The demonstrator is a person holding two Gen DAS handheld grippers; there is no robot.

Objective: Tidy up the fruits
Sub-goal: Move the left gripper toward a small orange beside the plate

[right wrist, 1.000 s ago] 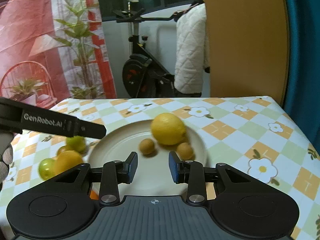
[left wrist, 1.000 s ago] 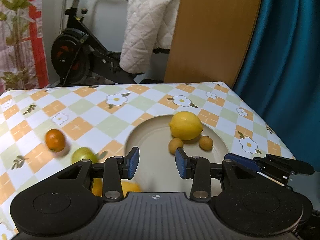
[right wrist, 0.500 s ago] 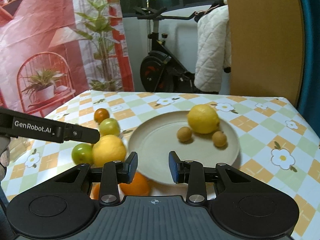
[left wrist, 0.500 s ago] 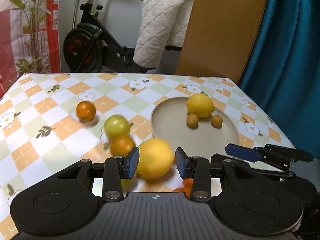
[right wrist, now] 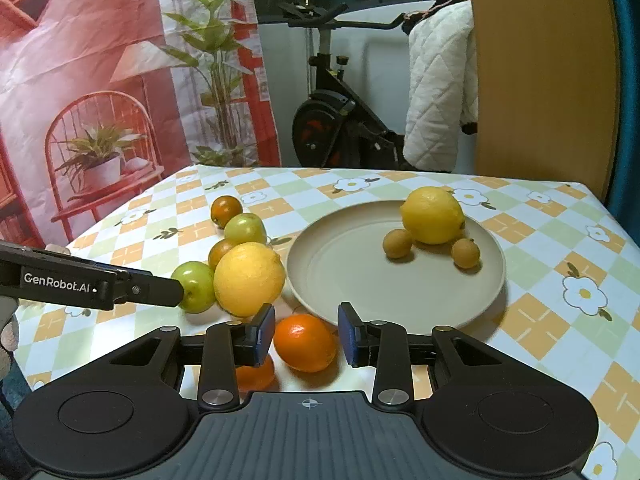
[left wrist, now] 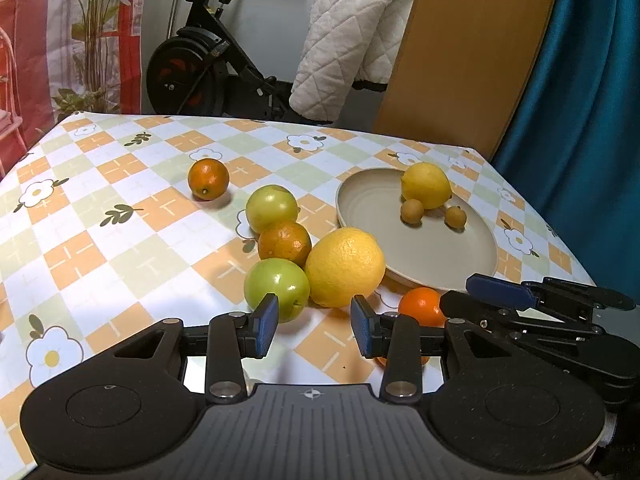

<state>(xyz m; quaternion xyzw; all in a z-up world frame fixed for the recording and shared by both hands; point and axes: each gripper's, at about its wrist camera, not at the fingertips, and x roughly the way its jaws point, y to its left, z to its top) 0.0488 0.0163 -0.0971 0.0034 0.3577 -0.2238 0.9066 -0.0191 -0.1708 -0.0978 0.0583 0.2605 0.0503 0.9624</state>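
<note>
A beige plate (left wrist: 400, 248) (right wrist: 360, 276) holds a lemon (left wrist: 426, 185) and two small brown fruits (left wrist: 412, 211). Left of it on the checked tablecloth lie a large yellow citrus (left wrist: 345, 267) (right wrist: 249, 278), two green apples (left wrist: 276, 290) (left wrist: 272, 208) and oranges (left wrist: 284, 242) (left wrist: 208, 179). My left gripper (left wrist: 315, 326) stands open just short of the near apple and the yellow citrus, nothing between its pads. My right gripper (right wrist: 306, 334) is open at a narrow gap, hovering over an orange (right wrist: 306, 350) by the plate's near rim; the pads do not press on it.
A second orange (right wrist: 254, 374) lies partly hidden under the right gripper's left finger. Behind the table stand an exercise bike (left wrist: 192, 76), a white quilted jacket (left wrist: 344, 40), a wooden panel (left wrist: 472, 52) and a teal curtain (left wrist: 580, 120). The table's right edge runs close to the plate.
Both grippers have drawn back and leftward from the plate. The loose fruit beside the plate has come into view ahead of them. Neither gap has changed.
</note>
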